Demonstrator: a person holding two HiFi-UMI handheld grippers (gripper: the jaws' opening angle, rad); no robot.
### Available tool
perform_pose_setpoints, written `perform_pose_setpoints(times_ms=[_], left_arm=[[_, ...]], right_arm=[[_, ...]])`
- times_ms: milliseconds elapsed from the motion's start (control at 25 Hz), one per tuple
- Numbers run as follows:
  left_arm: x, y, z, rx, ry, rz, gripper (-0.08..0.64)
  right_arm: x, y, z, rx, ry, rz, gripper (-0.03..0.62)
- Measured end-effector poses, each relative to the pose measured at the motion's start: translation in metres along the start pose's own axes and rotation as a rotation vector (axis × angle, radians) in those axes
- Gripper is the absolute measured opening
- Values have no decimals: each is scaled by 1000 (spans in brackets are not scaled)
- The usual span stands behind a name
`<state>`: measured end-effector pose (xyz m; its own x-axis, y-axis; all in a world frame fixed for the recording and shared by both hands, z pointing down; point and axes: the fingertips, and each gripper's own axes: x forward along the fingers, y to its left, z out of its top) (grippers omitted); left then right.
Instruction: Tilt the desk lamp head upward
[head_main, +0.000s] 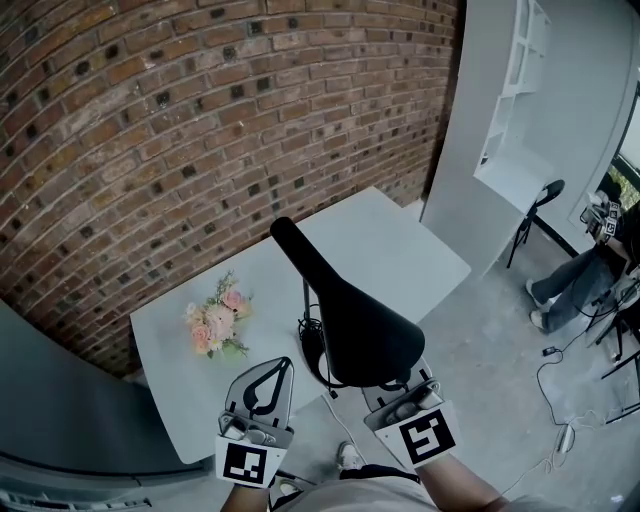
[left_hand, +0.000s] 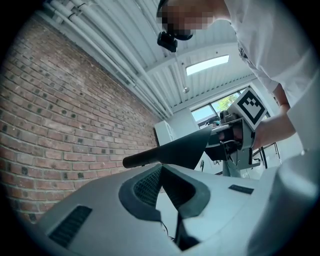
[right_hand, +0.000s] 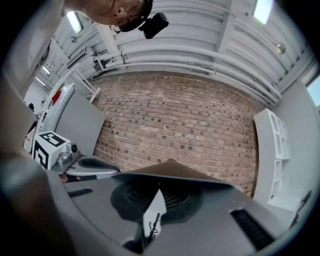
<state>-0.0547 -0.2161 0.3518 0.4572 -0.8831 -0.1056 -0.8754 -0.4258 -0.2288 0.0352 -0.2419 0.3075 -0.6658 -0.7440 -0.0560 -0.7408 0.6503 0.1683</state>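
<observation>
While the white table (head_main: 400, 240) fills my head view, the black desk lamp head (head_main: 355, 315) juts over its near edge. The right gripper (right_hand: 158, 189) sits beneath it, jaws pinched on its wide rim. The left gripper (head_main: 276, 367) hangs beside it, jaws together, empty. Flowers (head_main: 217, 322) lie toward the left edge.

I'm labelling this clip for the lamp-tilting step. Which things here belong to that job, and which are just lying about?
Part of the job:
- lamp head
- lamp stem
- right gripper, fingers at the head's near rim

Just lying about:
- flower bouquet on the table
- left gripper, off to the lamp's side
- white shelf
- chair
</observation>
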Motion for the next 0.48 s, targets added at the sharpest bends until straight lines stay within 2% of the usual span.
perform_pose_setpoints(times_ms=[480], left_arm=[[7,-5,13,3,-11,4,8]], right_arm=[[3,-3,10,-13,22,16,17]])
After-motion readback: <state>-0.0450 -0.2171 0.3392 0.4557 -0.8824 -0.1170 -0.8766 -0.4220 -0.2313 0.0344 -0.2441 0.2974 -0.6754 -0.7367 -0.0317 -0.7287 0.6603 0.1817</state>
